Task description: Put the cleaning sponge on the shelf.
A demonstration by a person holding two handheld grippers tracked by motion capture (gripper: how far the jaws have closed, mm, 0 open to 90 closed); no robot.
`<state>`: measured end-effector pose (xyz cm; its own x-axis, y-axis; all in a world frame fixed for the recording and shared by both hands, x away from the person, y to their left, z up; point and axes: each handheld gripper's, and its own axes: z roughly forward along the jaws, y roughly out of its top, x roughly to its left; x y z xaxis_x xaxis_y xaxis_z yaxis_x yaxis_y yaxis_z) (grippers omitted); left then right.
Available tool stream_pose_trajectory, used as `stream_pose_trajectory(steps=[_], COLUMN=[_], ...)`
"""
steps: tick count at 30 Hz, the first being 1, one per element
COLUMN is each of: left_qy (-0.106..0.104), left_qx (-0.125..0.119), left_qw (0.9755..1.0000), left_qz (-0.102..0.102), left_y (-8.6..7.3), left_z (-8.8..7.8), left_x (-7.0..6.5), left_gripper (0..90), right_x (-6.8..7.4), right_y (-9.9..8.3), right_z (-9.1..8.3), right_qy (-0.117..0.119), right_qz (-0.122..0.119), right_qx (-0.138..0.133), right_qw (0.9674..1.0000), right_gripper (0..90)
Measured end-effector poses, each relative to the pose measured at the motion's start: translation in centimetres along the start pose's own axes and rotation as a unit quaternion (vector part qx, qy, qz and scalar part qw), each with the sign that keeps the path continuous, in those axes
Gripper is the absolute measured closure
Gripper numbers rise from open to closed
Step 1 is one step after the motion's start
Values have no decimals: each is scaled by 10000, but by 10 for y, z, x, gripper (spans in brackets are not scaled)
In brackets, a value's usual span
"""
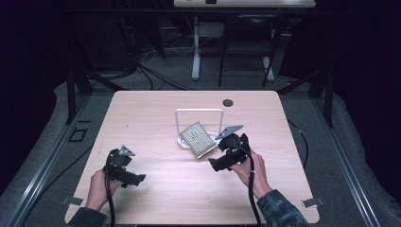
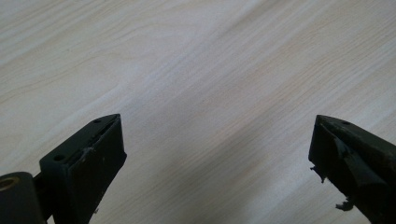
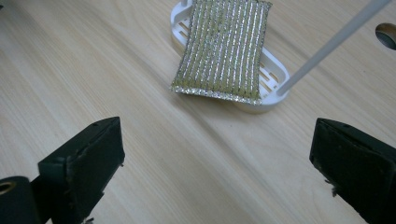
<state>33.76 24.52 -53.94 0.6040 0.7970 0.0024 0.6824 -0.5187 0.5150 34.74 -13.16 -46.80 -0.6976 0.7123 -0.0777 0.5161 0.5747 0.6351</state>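
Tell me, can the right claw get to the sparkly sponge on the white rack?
Probably yes. The right claw is open, and the sparkly sponge lies just ahead on the white rack, with bare table between. The rack's thin white handle stands off to one side.

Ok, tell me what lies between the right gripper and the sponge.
Only bare table: the right gripper view shows nothing between the open right gripper and the sponge.

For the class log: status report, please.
Left gripper open, over bare table. Right gripper open, clear of sponge. Sponge on white rack. Nothing blocking.
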Motion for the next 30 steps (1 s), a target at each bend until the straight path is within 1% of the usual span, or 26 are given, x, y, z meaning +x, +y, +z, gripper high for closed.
stream_pose_trajectory(steps=[2,3,5,8,9,11,12,14,17,19,20,22,23,24,25,28,29,30], left_qy=[-2,2,-5,11,11,35,46,55,61,61,57,41,41,51,47,82,82,86], left_qx=[-15,-19,-7,8,8,-21,-29,-18,-22,-22,-21,-17,-17,-18,-20,-35,-35,-46], left_qw=[10000,10000,10000,10000,10000,10000,10000,10000,10000,10000,10000,10000,10000,10000,10000,9999,9999,9999], left_qz=[-30,-18,-10,13,13,-26,-52,-54,-24,-14,-13,-9,-9,-19,-17,-47,-47,-47], left_y=[0,0,0,0,0,0,-1,-1,-1,-1,-1,-1,-1,-1,-1,-1,-1,-1], left_z=[-1,-1,-1,-1,-1,-1,-2,-2,-2,-2,-2,-2,-2,-2,-2,-3,-3,-3], left_x=[1,1,1,0,0,1,1,1,1,1,1,1,1,1,1,1,1,1], left_gripper=[36,36,36,36,35,35,35,35,35,34,34,34,33,33,33,33,32,32], right_x=[-1,-4,-6,-11,-12,-13,-16,-19,-22,-24,-25,-27,-27,-28,-29,-32,-32,-34], right_y=[-2,-7,-9,-18,-20,-23,-29,-36,-46,-49,-56,-62,-62,-69,-73,-83,-83,-89], right_z=[-3,-7,-10,-18,-20,-22,-25,-27,-30,-31,-32,-33,-33,-34,-35,-38,-38,-42], right_qy=[-10,-49,-46,-72,-96,-113,-139,-148,-187,-197,-211,-251,-251,-295,-281,-311,-311,-356], right_qz=[21,48,78,186,188,201,255,316,410,439,484,538,538,623,632,771,771,799], right_qx=[17,21,21,9,23,37,57,84,116,136,150,174,174,173,194,214,214,210], right_qw=[10000,10000,10000,9998,9998,9997,9996,9994,9989,9987,9985,9981,9981,9975,9974,9963,9963,9959], right_gripper=[25,25,25,26,26,26,12,10,10,9,9,0,0,0,0,0,0,0])
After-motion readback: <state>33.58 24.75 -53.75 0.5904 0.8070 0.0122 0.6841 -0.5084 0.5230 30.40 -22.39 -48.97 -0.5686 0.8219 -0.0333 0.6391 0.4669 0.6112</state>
